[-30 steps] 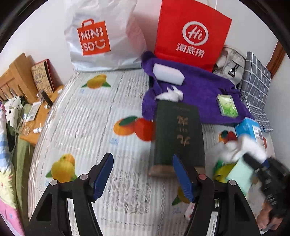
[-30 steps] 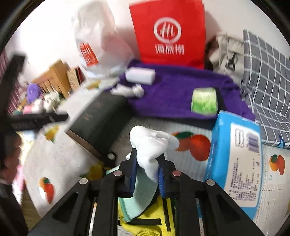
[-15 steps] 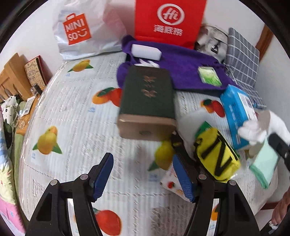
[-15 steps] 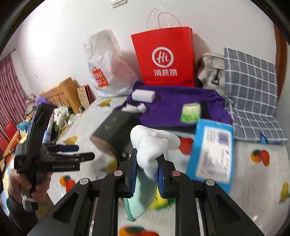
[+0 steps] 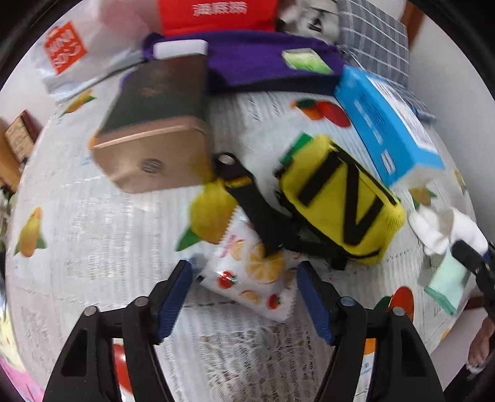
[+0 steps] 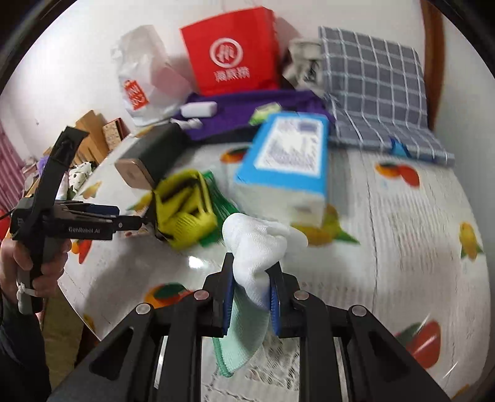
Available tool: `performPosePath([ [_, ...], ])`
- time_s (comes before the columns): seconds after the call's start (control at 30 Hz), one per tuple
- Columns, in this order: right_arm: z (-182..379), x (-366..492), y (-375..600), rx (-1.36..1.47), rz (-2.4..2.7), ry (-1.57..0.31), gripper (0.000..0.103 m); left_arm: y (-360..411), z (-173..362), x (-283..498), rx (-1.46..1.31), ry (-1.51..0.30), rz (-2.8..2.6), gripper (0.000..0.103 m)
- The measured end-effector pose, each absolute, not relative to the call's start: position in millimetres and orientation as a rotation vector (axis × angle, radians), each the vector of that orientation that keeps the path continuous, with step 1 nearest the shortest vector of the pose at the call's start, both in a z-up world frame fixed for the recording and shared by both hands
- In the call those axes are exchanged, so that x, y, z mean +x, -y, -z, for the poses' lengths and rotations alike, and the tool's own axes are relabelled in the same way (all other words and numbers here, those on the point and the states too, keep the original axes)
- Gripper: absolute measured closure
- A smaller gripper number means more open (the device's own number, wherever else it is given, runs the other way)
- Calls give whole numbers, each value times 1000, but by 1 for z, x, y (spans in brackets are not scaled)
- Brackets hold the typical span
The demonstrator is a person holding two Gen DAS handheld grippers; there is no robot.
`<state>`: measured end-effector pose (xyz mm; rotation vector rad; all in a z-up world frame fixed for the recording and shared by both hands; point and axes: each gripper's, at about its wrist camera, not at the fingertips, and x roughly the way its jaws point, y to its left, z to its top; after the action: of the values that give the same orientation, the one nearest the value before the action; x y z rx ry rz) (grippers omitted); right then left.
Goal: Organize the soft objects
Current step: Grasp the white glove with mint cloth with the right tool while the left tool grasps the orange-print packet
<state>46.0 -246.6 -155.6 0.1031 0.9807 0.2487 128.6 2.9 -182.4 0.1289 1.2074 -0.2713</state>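
The left gripper (image 5: pixel 244 297) points steeply down over the fruit-print tablecloth (image 5: pixel 92 235), and its 2 blue-padded jaws are opening with nothing pressed between them. Just ahead of the pads, in the gap between them, lies a white crinkle-edged snack packet printed with orange slices and strawberries (image 5: pixel 253 275). A black webbing strap (image 5: pixel 247 204) runs across the packet's far end and leads to the bright yellow fabric pouch with black stripes (image 5: pixel 340 198), which sits ahead and to the right of the fingers. Further ahead on the left is a dark green box with a gold end panel (image 5: pixel 154 123), and off to the right a blue and white carton (image 5: pixel 389 126). Beyond them a purple cloth (image 5: pixel 253 65) is spread in front of a red paper bag (image 5: pixel 213 14).

The right gripper (image 6: pixel 251 290) is clamped tight on the soft goods: a white knitted sock (image 6: pixel 256 247) bulges up out of the pads, and a mint-green cloth (image 6: pixel 244 337) hangs down below them. Both are lifted clear of the table. From the right wrist view, the yellow pouch lies ahead and to the left, the blue carton straight ahead, and a grey checked fabric (image 6: pixel 374 83) sits far ahead on the right. At the left edge, a hand (image 6: pixel 27 263) grips the handle of the other gripper.
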Motion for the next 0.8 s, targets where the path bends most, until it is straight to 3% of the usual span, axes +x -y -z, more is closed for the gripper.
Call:
performPosePath([
  [0.03,160,45,249,110,-244,-988,83,2,184,127,153,-1189,278,20],
  [0.2,175,51,253,129,-215,-1001,79,10,188,128,184,-1152,265,19],
  [0.3,184,54,253,120,-205,-1021,77,5,185,127,181,-1124,257,38],
  [0.37,189,56,253,118,-195,-1030,77,-3,181,125,169,-1117,246,61],
  [0.53,190,56,253,132,-194,-1021,77,-26,178,122,129,-1138,244,84],
  [0.67,190,54,250,129,-203,-1020,77,-39,179,114,88,-1151,245,94],
  [0.8,187,50,249,135,-203,-1013,81,-47,177,109,64,-1145,234,95],
])
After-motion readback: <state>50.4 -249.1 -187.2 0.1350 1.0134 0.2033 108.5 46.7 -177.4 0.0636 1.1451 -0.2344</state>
